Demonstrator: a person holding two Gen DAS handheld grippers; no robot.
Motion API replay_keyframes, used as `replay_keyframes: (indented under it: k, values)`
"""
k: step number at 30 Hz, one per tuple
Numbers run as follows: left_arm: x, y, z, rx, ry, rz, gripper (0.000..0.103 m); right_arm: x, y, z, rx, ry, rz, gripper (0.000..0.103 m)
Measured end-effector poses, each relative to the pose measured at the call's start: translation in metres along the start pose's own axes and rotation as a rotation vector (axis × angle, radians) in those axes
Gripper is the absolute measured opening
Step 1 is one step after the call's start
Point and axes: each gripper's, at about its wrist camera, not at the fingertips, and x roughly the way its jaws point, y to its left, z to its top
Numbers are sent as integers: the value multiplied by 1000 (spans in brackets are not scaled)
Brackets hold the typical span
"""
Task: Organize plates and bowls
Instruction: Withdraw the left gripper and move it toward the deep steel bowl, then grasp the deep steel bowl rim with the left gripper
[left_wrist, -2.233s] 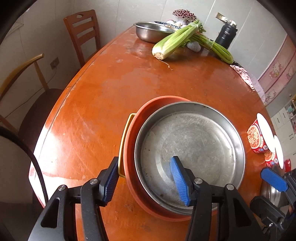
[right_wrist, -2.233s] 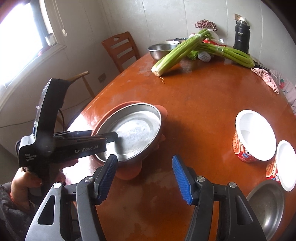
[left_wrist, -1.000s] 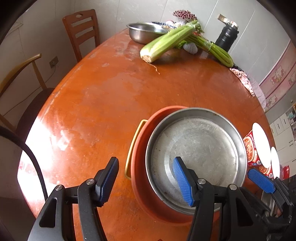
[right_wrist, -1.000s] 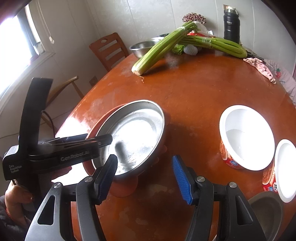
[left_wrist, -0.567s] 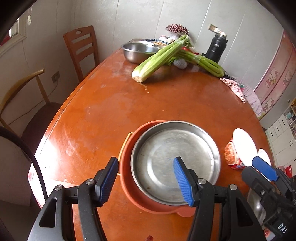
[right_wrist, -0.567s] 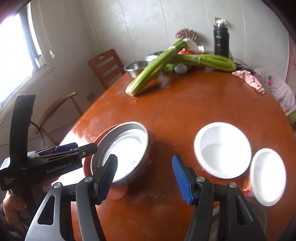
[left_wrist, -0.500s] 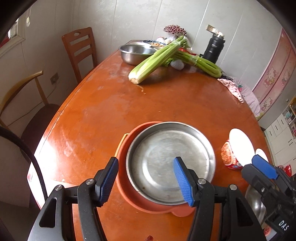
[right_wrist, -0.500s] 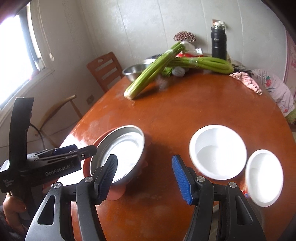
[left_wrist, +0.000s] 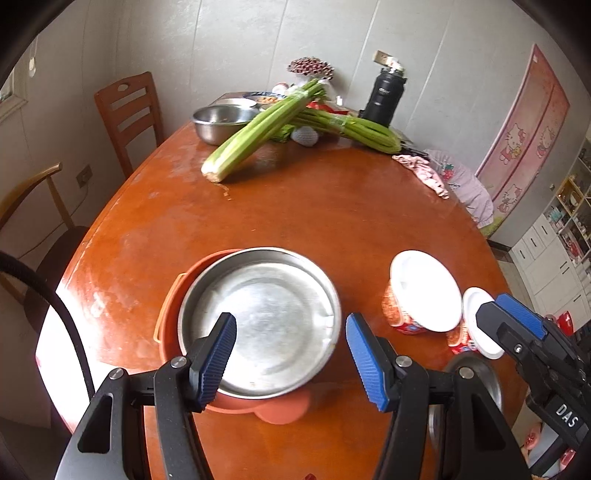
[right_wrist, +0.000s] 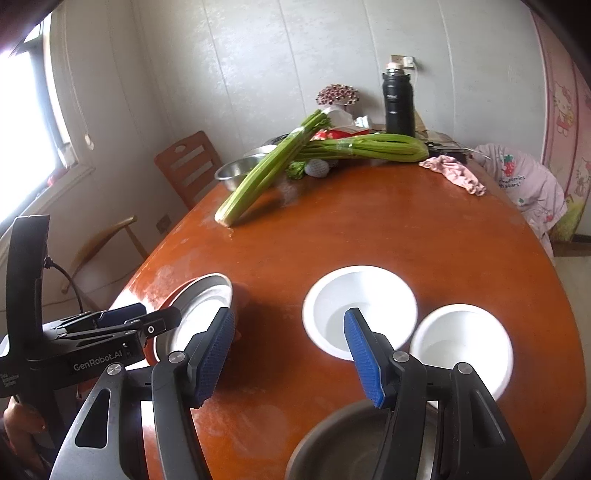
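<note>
Hovering over the table (left_wrist: 332, 206) with both grippers empty

left gripper (left_wrist: 291, 356) and right gripper (right_wrist: 290, 356) released; I'd nest the far white bowl (right_wrist: 360, 306) squarely, gripping its rim

Two wrist fisheyes, high, angled down — shared round table (left_wrist: 303, 206), steel plate (right_wrist: 199, 314).
</note>
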Motion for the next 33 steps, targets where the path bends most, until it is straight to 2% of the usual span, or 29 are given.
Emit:
replay_keyframes:
  k: [18, 24, 33]
  values:
    - [-9, -72, -14, 75, -20, -79, 61, -50, -69, -20, 55, -43, -85, 63]
    - [-2, -101, -24, 107, 2, -126, 61, -58, -91, -36, 65, -24, -118, 64]
    - [9, -124, -33, 141, 39, -135, 62, -60, -110, -52, 85, 6, -138, 64]
